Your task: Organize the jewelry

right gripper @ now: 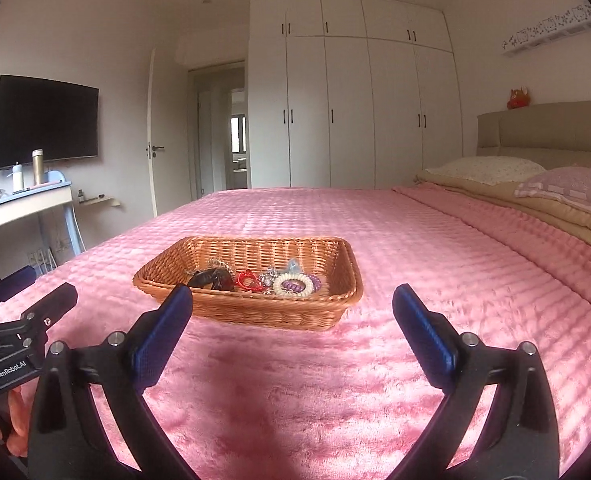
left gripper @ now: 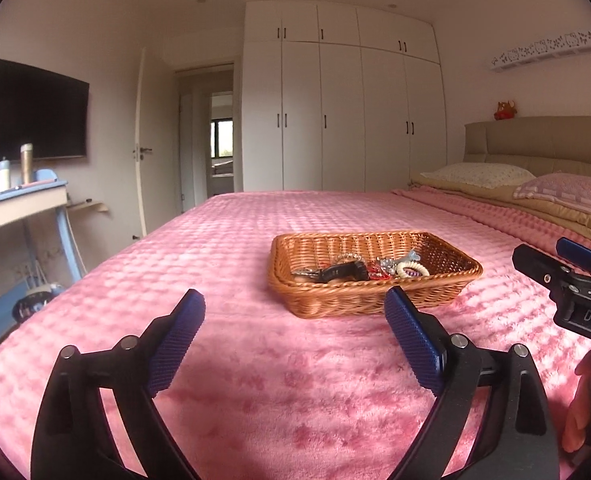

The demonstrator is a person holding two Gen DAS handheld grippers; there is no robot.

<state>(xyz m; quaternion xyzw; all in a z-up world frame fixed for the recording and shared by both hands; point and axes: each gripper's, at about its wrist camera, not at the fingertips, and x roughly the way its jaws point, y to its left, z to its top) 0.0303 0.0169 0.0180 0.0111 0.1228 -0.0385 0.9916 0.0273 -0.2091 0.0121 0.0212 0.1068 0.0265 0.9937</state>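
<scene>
Your basket (right gripper: 251, 280) sits on the pink bedspread (right gripper: 415, 240), around the middle of the bed and toward the near edge, well apart from the pillows. It's a shallow woven tray, and the jewelry lies bunched along its near wall. From the right wrist view: a dark strap-like piece (right gripper: 211, 279) on the left, a red piece (right gripper: 247, 281) beside it, then a silver sparkly piece (right gripper: 269, 278), then a cream coil ring (right gripper: 293, 285) lying on a purple coil ring (right gripper: 313, 280). A pale blue clip (right gripper: 293, 266) sits just behind them. The pieces touch or overlap; finer detail is too small to tell.

Your left gripper (left gripper: 295, 316) hangs over the bedspread on the near side of the basket, jaws spread wide, nothing between the blue pads (left gripper: 411, 340). Your right gripper (right gripper: 293, 312) does the same, jaws wide apart and empty, with its left finger overlapping the basket's near rim in the view. Neither touches the basket. The two grippers are side by side, each showing at the edge of the other's view.

Two pillows (left gripper: 479, 174) lie at the bed's head end on the right, against a beige headboard (left gripper: 543, 140) with a small red toy (left gripper: 504, 110) on top. White wardrobes (left gripper: 343, 112) stand past the far edge. On the left wall there's a black TV (left gripper: 31, 112) over a blue-edged desk (left gripper: 19, 200) with two bottles (left gripper: 25, 162).
</scene>
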